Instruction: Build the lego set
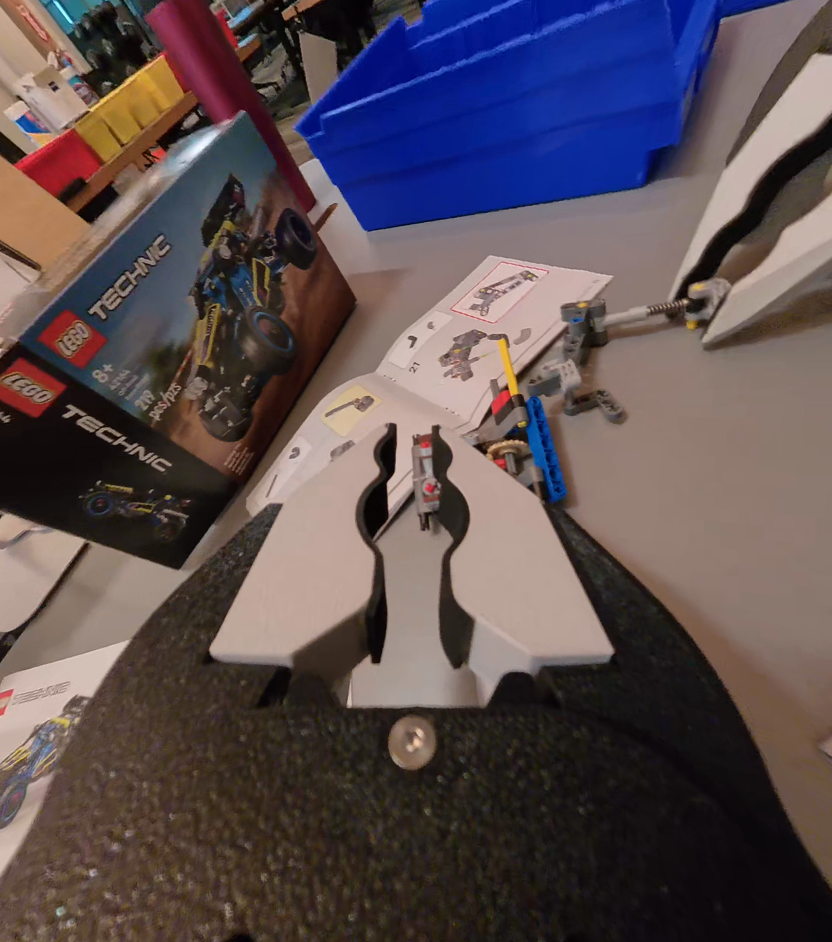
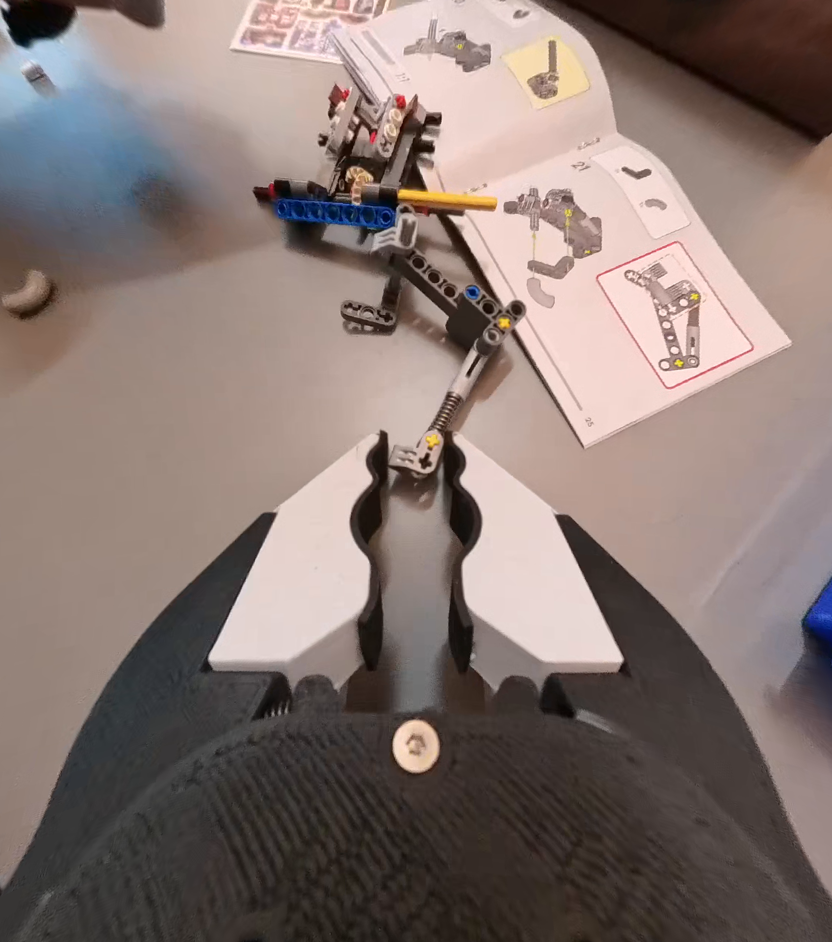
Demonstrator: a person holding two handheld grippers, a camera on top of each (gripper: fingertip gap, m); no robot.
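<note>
The part-built model point(image 2: 368, 168) lies on the grey table: a dark chassis with a blue beam point(image 2: 335, 211), a tan gear and a yellow axle point(image 2: 447, 200). A dark arm runs from it to a sprung shock absorber point(image 2: 460, 380). My right gripper point(image 2: 416, 438) is shut on the grey connector point(image 2: 416, 453) at the absorber's end; it also shows in the left wrist view point(image 1: 694, 318). My left gripper point(image 1: 414, 430) is open. The chassis's grey and red end point(image 1: 426, 479) shows between the jaws, close to the right finger and clear of the left one.
The open instruction booklet point(image 2: 607, 285) lies beside the model. The set's box point(image 1: 174, 357) stands left and a blue bin point(image 1: 505, 127) behind. A second booklet point(image 1: 11, 754) is near left. A small curved grey piece point(image 2: 26, 295) lies apart, below a blurred pale shape point(image 2: 72, 153). Left tips to right tips: about 15 cm.
</note>
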